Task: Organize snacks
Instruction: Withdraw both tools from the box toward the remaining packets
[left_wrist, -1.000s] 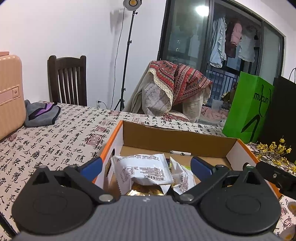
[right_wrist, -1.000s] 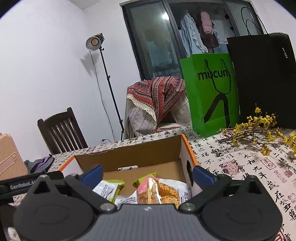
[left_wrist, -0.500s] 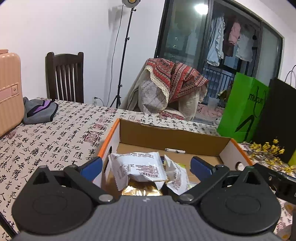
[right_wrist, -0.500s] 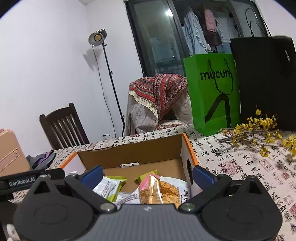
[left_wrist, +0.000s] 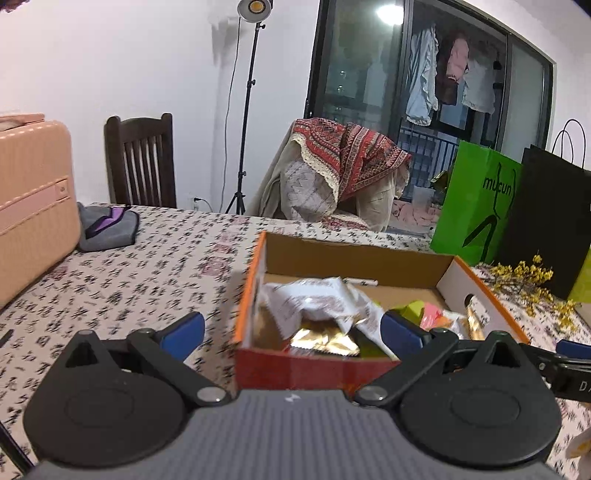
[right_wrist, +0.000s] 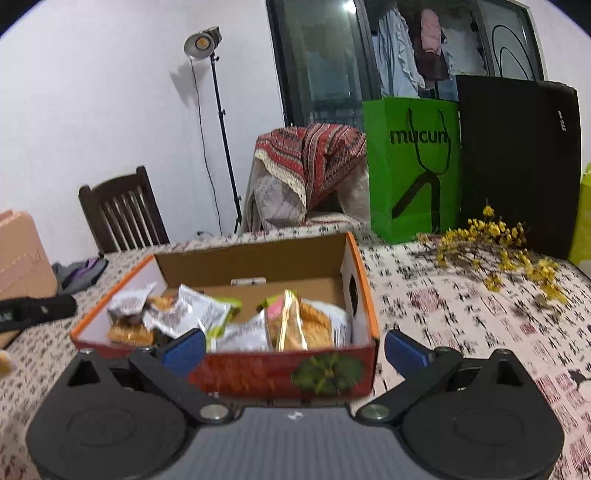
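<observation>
Both tools have drawn back from the box since 1 second ago — its red front wall, hidden before, now shows in both views, and no packet sits between the fingers any more.

From the left wrist view, a pink suitcase (left_wrist: 33, 206) stands at 9 o'clock, a grey and purple cloth (left_wrist: 107, 227) just beside it on the worktop (left_wrist: 147, 280), which is covered in a calligraphy print. The left tool (left_wrist: 291, 330) hangs open with nothing in it, blue pads spread wide: 1 over the worktop, 1 in front of the box's near edge. The cardboard box (left_wrist: 306, 367), orange-rimmed, sits at 1 o'clock from this tool, holding the snacks — a crumpled white packet (left_wrist: 317, 301) on top of a gold foil packet (left_wrist: 325, 338), with green and pink wrappers further right. A green shopping bag (left_wrist: 476, 206) and a black bag (left_wrist: 550, 221) stand at 2 o'clock.

From the right wrist view, the right tool (right_wrist: 293, 349) is also open and empty, its pads either side of the box's right front corner, not touching it. The biscuit packet (right_wrist: 295, 325) stands upright against the right wall. Yellow flower sprigs (right_wrist: 498, 243) lie on the worktop at 2 o'clock, well apart from the box.
</observation>
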